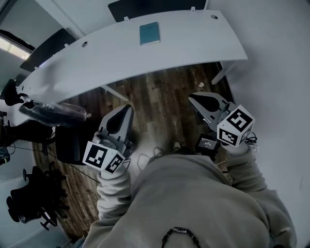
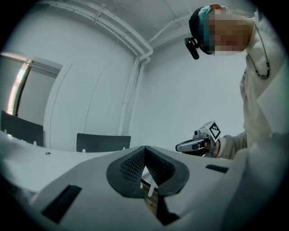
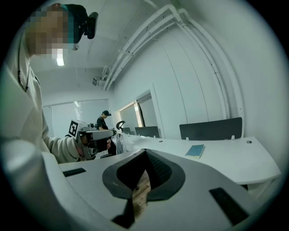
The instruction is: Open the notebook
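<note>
The notebook (image 1: 149, 33) is blue-green and it is closed. It lies flat on the long white curved surface (image 1: 193, 43), near the far edge and about in the middle. Nothing is touching it. A dark panel (image 1: 145, 6) stands up along the far edge of the surface, just behind the notebook. The brown wood floor (image 1: 160, 104) shows under the near edge of the surface. Both grippers are over this floor, well away from the notebook, and they do not reach the surface. The left gripper (image 1: 130, 106) points toward the surface, and its jaws are pressed together with nothing between them. The right gripper (image 1: 190, 97) points the same way, and its jaws are closed tight too and hold nothing. The two grippers are side by side with a gap between them, and the notebook is far ahead, about in line with that gap. Each gripper has a white cube with black square marks at its back end, and a hand in a grey sleeve (image 1: 114, 191) holds each one. A black chair (image 1: 68, 143) stands on the floor off to the left. In the right gripper view, another person (image 3: 104, 121) stands far away at the end of the room.
</note>
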`<state>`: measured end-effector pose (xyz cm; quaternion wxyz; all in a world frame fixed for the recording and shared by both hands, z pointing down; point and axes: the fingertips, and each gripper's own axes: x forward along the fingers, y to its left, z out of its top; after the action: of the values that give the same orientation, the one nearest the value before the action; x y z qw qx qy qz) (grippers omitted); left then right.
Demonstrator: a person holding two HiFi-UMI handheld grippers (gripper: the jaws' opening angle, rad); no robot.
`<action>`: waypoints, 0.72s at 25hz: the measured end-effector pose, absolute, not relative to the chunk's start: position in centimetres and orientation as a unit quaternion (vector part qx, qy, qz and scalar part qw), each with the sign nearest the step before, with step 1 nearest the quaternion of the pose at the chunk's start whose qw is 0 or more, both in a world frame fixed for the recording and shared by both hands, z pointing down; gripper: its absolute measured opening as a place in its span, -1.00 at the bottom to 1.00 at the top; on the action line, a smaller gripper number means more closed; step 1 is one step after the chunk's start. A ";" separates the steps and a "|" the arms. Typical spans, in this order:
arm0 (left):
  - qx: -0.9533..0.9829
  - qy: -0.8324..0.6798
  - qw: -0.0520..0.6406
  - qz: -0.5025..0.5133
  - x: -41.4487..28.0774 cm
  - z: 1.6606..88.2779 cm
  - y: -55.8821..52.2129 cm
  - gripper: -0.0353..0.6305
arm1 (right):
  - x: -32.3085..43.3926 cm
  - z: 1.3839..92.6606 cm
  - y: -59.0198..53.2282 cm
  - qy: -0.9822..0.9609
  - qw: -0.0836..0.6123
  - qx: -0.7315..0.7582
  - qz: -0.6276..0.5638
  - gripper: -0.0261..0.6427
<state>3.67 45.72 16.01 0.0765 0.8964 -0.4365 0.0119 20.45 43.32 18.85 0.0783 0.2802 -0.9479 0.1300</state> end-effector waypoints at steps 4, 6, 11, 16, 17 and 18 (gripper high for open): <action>0.904 -0.420 0.075 0.023 5.7 16.1 44.2 -0.90 | 24.0 19.6 41.9 -0.939 0.069 0.304 0.143 -0.86; 0.904 -0.420 0.079 0.014 5.9 15.7 43.3 -0.90 | 25.7 19.9 41.5 -0.937 0.065 0.311 0.147 -0.86; 0.894 -0.441 0.079 0.005 5.2 14.9 40.7 -0.90 | 29.9 21.7 40.7 -0.928 0.050 0.327 0.172 -0.86; 0.893 -0.442 0.075 0.024 5.3 15.7 38.0 -0.90 | 32.0 22.4 38.8 -0.921 0.048 0.340 0.183 -0.86; 0.894 -0.440 0.075 0.025 5.3 15.8 37.4 -0.90 | 32.1 22.4 38.2 -0.921 0.050 0.342 0.180 -0.86; 0.896 -0.437 0.076 0.024 5.3 16.0 36.9 -0.90 | 32.1 22.5 37.6 -0.920 0.051 0.345 0.177 -0.86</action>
<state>5.26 36.89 16.02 0.0757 0.8958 -0.4373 0.0243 32.10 37.64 22.51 0.0515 0.3453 -0.9202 0.1771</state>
